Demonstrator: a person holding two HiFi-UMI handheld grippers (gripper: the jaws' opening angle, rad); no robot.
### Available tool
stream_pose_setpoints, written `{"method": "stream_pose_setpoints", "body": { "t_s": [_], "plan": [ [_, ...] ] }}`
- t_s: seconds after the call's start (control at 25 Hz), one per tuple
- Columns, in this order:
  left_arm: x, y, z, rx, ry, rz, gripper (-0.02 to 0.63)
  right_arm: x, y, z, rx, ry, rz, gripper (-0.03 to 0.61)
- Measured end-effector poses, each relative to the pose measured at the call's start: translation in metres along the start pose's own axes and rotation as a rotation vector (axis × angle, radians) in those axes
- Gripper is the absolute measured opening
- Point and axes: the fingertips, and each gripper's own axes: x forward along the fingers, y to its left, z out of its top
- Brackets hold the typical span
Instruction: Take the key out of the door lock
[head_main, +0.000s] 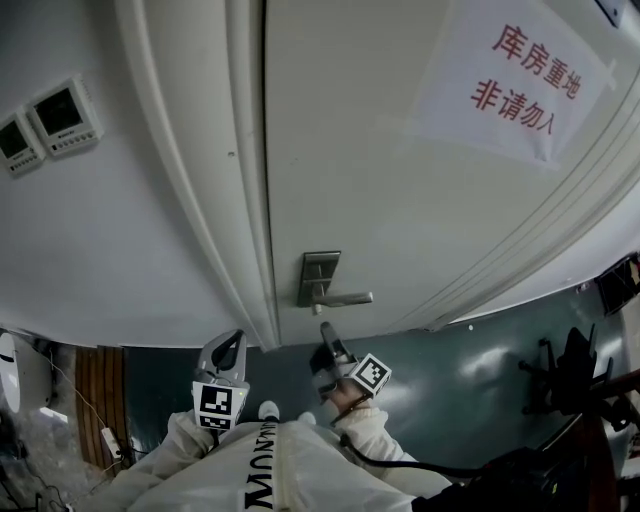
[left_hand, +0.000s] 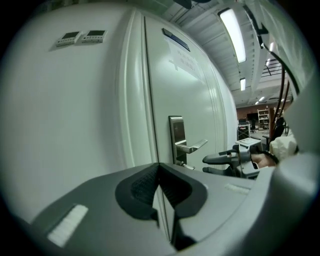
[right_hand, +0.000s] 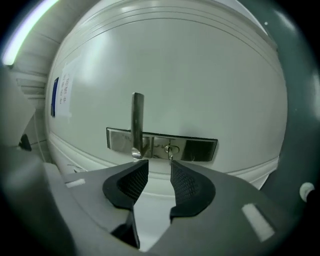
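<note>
A white door (head_main: 400, 200) is seen above a dark green floor (head_main: 460, 370), with two control panels (head_main: 45, 125) on the wall beside it and a paper sign (head_main: 515, 75) printed in red 库房重地 非请勿入. The key (right_hand: 170, 150) is lodged in the steel lock plate (right_hand: 195, 148) beside the lever handle (right_hand: 137, 120), just ahead of the right gripper (right_hand: 159, 167), whose jaws are spread wide around nothing. The jaws of the left gripper (left_hand: 159, 170) are pressed together, empty.
</note>
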Motion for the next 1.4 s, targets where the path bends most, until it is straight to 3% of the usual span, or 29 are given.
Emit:
{"method": "stream_pose_setpoints", "body": {
  "t_s": [0.48, 1.08, 1.24, 1.4],
  "plan": [
    [-0.002, 0.007, -0.005, -0.004, 0.028, 0.03, 0.0, 0.03, -0.018, 0.001, 0.15, -0.012, 0.049, 0.129],
    [0.0, 0.015, -0.01, -0.004, 0.047, 0.046, 0.0, 0.057, -0.024, 0.007, 0.182, -0.018, 0.064, 0.122],
    [-0.001, 0.017, -0.012, -0.014, 0.053, 0.053, 0.0, 0.061, -0.026, 0.009, 0.201, -0.029, 0.057, 0.051],
    [-0.001, 0.018, -0.014, -0.019, 0.058, 0.054, 0.0, 0.063, -0.025, 0.011, 0.219, -0.035, 0.067, 0.029]
  ]
}}
